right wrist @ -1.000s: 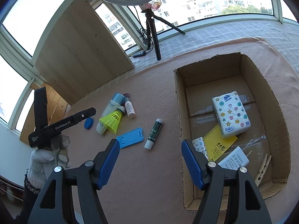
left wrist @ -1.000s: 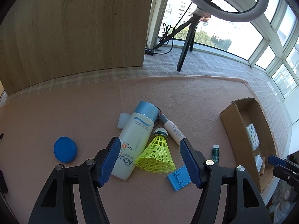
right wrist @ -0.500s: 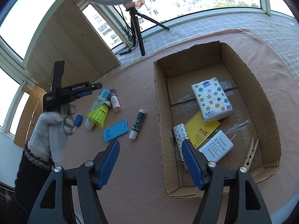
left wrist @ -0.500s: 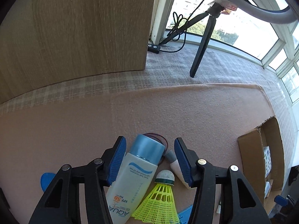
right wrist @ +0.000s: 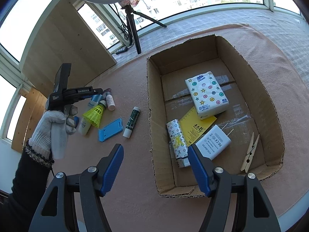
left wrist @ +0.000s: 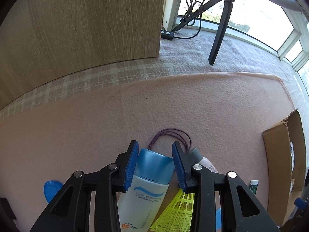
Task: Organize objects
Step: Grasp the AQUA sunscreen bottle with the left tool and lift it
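Note:
A white sunscreen bottle (left wrist: 146,189) with a blue cap lies on the pink mat. My left gripper (left wrist: 154,143) points down over it, jaws closing, and both blue pads meet the sides of the cap. A yellow shuttlecock (left wrist: 177,212) leans against the bottle, and a small grey-capped bottle (left wrist: 204,160) lies just right of the right finger. In the right wrist view a gloved hand holds the left gripper (right wrist: 96,94) over the sunscreen bottle (right wrist: 85,125). My right gripper (right wrist: 154,147) hangs open and empty above the near left wall of the cardboard box (right wrist: 152,100).
The box holds a tissue pack (right wrist: 206,94), a white adapter (right wrist: 213,142), a clothespin (right wrist: 251,150), a yellow card and a patterned pack. On the mat lie a blue phone stand (right wrist: 110,129), a green tube (right wrist: 132,121), a blue disc (left wrist: 50,189) and purple hair ties (left wrist: 170,133). A tripod and a wooden board stand behind.
My left gripper came down and forward over the sunscreen bottle, and its jaws narrowed from wide apart to the cap's sides. The right gripper shifted slightly towards the box and stayed open.

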A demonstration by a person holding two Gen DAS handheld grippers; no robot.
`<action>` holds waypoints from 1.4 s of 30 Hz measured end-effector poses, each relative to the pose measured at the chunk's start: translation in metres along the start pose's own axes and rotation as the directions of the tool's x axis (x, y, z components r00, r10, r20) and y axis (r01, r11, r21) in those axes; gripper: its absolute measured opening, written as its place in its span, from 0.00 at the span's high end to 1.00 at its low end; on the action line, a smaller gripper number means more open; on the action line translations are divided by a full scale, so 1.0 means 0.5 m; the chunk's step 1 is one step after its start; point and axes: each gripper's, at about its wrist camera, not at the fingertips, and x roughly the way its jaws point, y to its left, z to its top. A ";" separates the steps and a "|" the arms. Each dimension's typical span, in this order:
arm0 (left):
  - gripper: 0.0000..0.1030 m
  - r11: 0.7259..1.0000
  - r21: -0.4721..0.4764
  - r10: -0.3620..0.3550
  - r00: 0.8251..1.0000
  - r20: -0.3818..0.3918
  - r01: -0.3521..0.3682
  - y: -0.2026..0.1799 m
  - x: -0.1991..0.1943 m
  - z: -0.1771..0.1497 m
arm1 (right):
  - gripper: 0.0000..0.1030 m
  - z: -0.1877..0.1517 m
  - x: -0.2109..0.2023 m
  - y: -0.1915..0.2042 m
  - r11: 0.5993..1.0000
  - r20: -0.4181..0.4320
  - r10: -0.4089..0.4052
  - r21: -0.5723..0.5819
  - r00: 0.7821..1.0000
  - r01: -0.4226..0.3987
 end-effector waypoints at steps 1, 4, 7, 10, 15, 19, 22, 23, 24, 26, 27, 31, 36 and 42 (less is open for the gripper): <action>0.62 1.000 0.000 -0.002 1.000 0.001 0.002 0.005 -0.003 -0.010 | 0.37 0.000 0.003 0.006 1.000 -0.002 0.006 -0.007 1.000 -0.006; 0.62 1.000 -0.012 -0.007 1.000 0.006 0.007 0.022 -0.016 -0.040 | 0.37 0.001 0.013 0.031 0.999 -0.012 0.025 -0.035 1.000 -0.025; 0.62 0.999 -0.034 -0.009 1.000 0.007 0.009 0.040 -0.030 -0.072 | 0.37 0.001 0.024 0.058 0.997 -0.024 0.043 -0.063 0.999 -0.045; 0.63 0.997 -0.074 -0.028 1.000 0.005 0.028 0.063 -0.042 -0.108 | 0.37 -0.002 0.035 0.083 0.994 -0.035 0.062 -0.086 0.997 -0.064; 0.62 0.992 -0.119 -0.036 0.999 0.013 0.038 0.099 -0.077 -0.181 | 0.37 -0.009 0.053 0.119 0.989 -0.059 0.080 -0.118 0.995 -0.087; 0.62 0.990 -0.132 -0.052 0.998 0.020 0.054 0.110 -0.104 -0.240 | 0.37 -0.019 0.066 0.144 0.985 -0.078 0.093 -0.140 0.993 -0.103; 0.62 0.988 -0.144 -0.058 0.998 0.029 0.061 0.111 -0.117 -0.270 | 0.37 -0.025 0.075 0.160 0.982 -0.091 0.098 -0.155 0.991 -0.111; 0.62 0.987 -0.146 -0.056 0.998 0.030 0.060 0.111 -0.121 -0.278 | 0.37 -0.028 0.076 0.163 0.981 -0.094 0.100 -0.158 0.991 -0.114; 0.62 0.988 -0.145 -0.055 0.998 0.029 0.059 0.111 -0.126 -0.286 | 0.37 -0.030 0.078 0.166 0.980 -0.097 0.101 -0.162 0.990 -0.116; 0.61 0.987 -0.144 -0.061 0.998 0.026 0.064 0.110 -0.131 -0.298 | 0.37 -0.032 0.080 0.172 0.978 -0.101 0.102 -0.169 0.990 -0.118; 0.61 0.988 -0.142 -0.064 0.998 0.023 0.067 0.108 -0.134 -0.305 | 0.37 -0.034 0.081 0.173 0.978 -0.102 0.103 -0.171 0.989 -0.119; 0.61 0.986 -0.150 -0.073 0.997 0.037 0.078 0.114 -0.159 -0.318 | 0.37 -0.041 0.087 0.179 0.977 -0.111 0.103 -0.175 0.988 -0.121; 0.46 0.985 -0.148 -0.079 0.994 0.077 0.090 0.148 -0.209 -0.344 | 0.37 -0.049 0.097 0.193 0.974 -0.120 0.108 -0.184 0.987 -0.129; 0.45 0.978 -0.181 -0.101 0.994 0.045 0.108 0.204 -0.219 -0.410 | 0.37 -0.066 0.120 0.221 0.969 -0.149 0.122 -0.194 0.981 -0.150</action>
